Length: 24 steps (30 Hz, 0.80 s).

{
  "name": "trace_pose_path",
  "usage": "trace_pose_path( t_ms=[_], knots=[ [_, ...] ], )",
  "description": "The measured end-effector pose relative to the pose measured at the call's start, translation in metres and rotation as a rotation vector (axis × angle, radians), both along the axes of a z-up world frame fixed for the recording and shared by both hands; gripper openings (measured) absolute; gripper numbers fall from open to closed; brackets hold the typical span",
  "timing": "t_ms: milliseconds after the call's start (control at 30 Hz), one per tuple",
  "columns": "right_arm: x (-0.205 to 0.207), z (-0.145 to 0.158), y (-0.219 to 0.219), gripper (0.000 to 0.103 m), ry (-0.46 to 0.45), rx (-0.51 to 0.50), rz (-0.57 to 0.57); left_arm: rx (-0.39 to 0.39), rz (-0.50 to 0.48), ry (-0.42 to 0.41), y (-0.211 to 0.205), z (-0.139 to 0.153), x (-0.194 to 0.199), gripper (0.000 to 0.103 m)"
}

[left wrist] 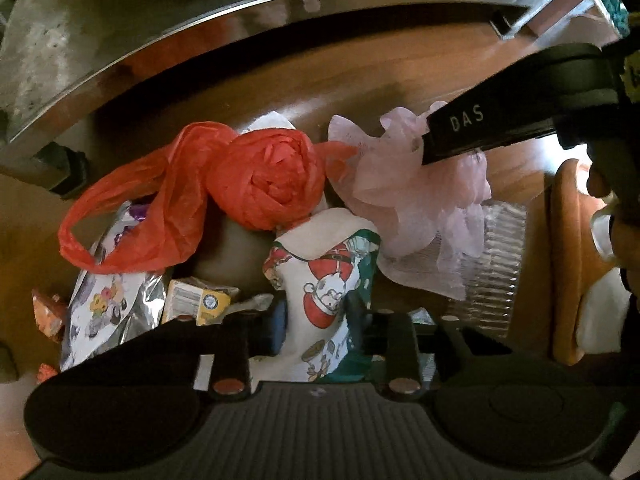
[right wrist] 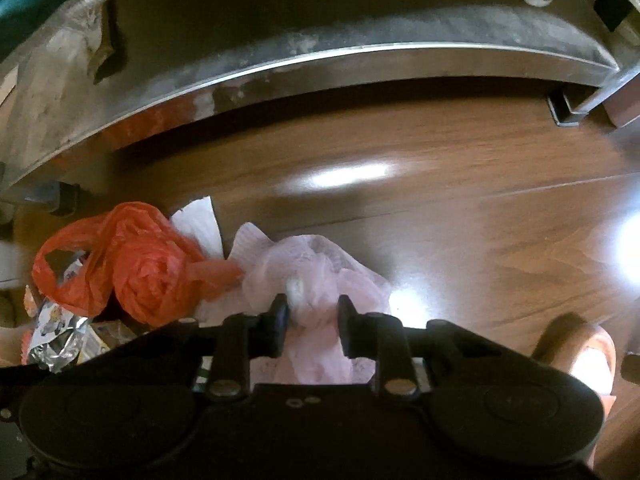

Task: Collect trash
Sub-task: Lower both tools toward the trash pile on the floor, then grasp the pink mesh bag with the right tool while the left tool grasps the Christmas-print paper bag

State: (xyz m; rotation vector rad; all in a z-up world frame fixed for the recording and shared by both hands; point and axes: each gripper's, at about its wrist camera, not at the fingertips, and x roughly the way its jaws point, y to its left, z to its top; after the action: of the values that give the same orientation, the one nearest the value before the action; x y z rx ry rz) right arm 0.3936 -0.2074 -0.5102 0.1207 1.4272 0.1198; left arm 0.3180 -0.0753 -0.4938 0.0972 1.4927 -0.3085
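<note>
A heap of trash lies on the wooden floor. My left gripper (left wrist: 316, 322) points down into it, and its pads press both sides of a Santa-print paper wrapper (left wrist: 328, 280). Beyond it lie a crumpled red plastic bag (left wrist: 260, 180) and a pale pink plastic bag (left wrist: 420, 208). In the right wrist view my right gripper (right wrist: 312, 318) is shut on the bunched pink bag (right wrist: 320, 264), with the red bag (right wrist: 148, 272) to its left. One black finger (left wrist: 464, 128) of the right gripper shows on the pink bag in the left wrist view.
A foil snack packet (left wrist: 104, 312), a small yellow carton (left wrist: 196, 300) and a clear ribbed plastic tray (left wrist: 496, 272) lie in the heap, with a white tissue (right wrist: 200, 220) behind. A metal-edged shelf (right wrist: 320, 60) on legs runs along the far side. An orange slipper (right wrist: 576, 344) stands at the right.
</note>
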Motion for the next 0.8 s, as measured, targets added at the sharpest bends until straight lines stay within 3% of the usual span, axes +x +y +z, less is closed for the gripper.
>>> trace_pose_path(
  t_ms=[300, 433, 600, 800],
  knots=[
    [-0.010, 0.075, -0.005, 0.018, -0.090, -0.001, 0.002, -0.050, 0.081, -0.046, 0.010, 0.062, -0.011, 0.023],
    [-0.023, 0.114, -0.007, 0.017, -0.137, 0.013, -0.001, -0.044, 0.100, -0.096, 0.014, 0.097, -0.020, 0.013],
    [-0.044, 0.164, -0.012, 0.017, -0.204, 0.025, 0.003, -0.067, 0.189, -0.159, 0.031, 0.145, -0.037, 0.011],
    [-0.070, 0.218, -0.022, 0.017, -0.270, 0.056, 0.037, -0.064, 0.238, -0.179, 0.045, 0.174, -0.055, 0.012]
  ],
)
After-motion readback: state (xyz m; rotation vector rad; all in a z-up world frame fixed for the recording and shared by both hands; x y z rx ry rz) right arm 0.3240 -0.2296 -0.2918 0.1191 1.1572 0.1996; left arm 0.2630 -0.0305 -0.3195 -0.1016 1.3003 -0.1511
